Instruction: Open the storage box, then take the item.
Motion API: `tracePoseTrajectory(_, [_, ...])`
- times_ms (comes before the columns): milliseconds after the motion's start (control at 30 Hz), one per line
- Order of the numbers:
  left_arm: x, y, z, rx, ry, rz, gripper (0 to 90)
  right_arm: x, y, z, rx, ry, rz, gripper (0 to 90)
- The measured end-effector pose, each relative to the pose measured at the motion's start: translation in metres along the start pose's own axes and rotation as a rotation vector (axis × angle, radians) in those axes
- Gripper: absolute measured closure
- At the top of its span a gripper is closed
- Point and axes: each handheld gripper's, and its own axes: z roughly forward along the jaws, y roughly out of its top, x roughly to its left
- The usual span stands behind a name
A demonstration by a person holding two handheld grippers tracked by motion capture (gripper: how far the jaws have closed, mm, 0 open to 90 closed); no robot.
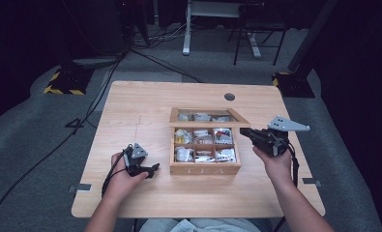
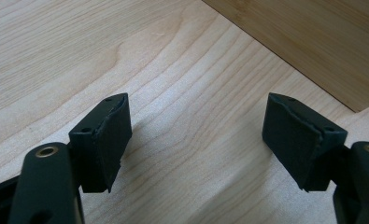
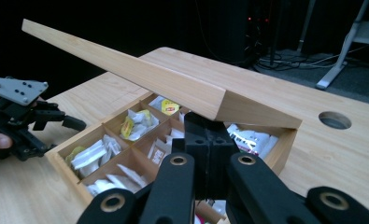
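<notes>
Tea box lid half-raised above right gripper

counter: bare wood along left edge, far edge and near edge | obstacle: tea box at centre, its half-raised lid slanting over the far compartments | near compartments open from above | right gripper at lid's right end | left gripper just left of box

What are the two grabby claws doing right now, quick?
Left gripper: open, holding nothing, over the table.
Right gripper: shut, its tips under the tea box lid.
</notes>
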Motion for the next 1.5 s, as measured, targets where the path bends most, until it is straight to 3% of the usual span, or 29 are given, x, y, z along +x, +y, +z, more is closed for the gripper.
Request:
tracePoseTrajectory(467, [0.0, 0.0, 0.0, 0.0, 0.0, 0.001, 24.7, -0.01, 0.014, 0.011, -0.059, -0.003, 0.029, 90.0])
tracePoseTrajectory(1200, [0.0, 0.0, 0.0, 0.003, -0.003, 0.003, 24.1, -0.014, 0.016, 0.019, -0.058, 0.008, 0.035, 89.9])
tracePoseTrajectory(1500, [-0.001, 0.0, 0.0, 0.008, -0.024, 0.016, 23.2, -0.014, 0.017, 0.019, -0.055, 0.011, 0.037, 89.9])
